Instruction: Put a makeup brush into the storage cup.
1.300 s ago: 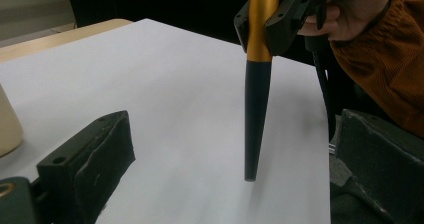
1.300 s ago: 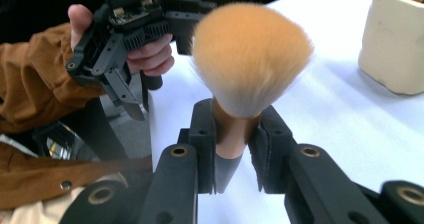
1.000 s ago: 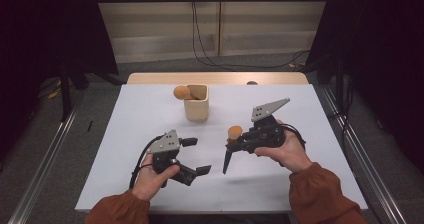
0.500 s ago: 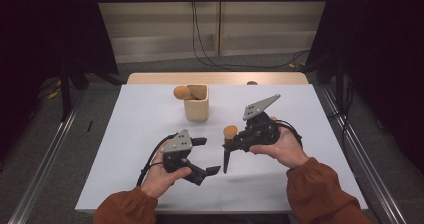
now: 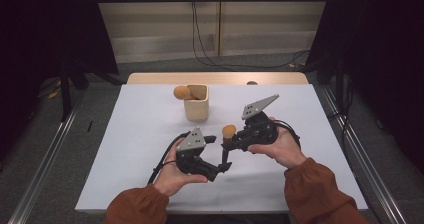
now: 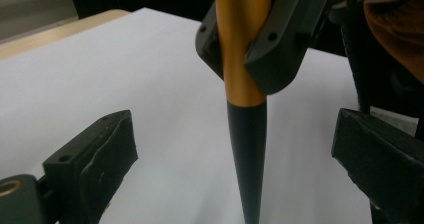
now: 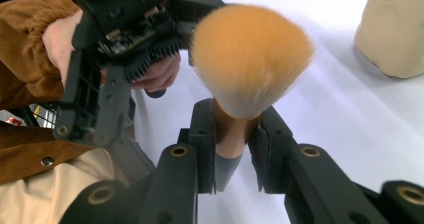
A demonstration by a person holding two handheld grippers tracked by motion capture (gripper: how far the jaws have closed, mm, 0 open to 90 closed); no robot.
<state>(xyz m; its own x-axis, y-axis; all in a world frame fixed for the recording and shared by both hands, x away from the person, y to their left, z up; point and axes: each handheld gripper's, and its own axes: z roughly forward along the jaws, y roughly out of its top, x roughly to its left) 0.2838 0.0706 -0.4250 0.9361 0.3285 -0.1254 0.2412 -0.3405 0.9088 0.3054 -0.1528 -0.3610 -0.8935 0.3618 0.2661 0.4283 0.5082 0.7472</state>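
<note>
Near the table's (image 5: 125, 134) front edge, the brush (image 5: 227, 139) is clamped upright by the right gripper (image 5: 231, 141), its dark handle flanked by the left gripper's (image 5: 220, 156) parted, untouching jaws.

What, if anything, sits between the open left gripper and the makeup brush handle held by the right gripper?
Nothing visible does. The left gripper is open, its jaws either side of the orange-and-black makeup brush, which the right gripper holds upright; bare white table lies behind.
</note>
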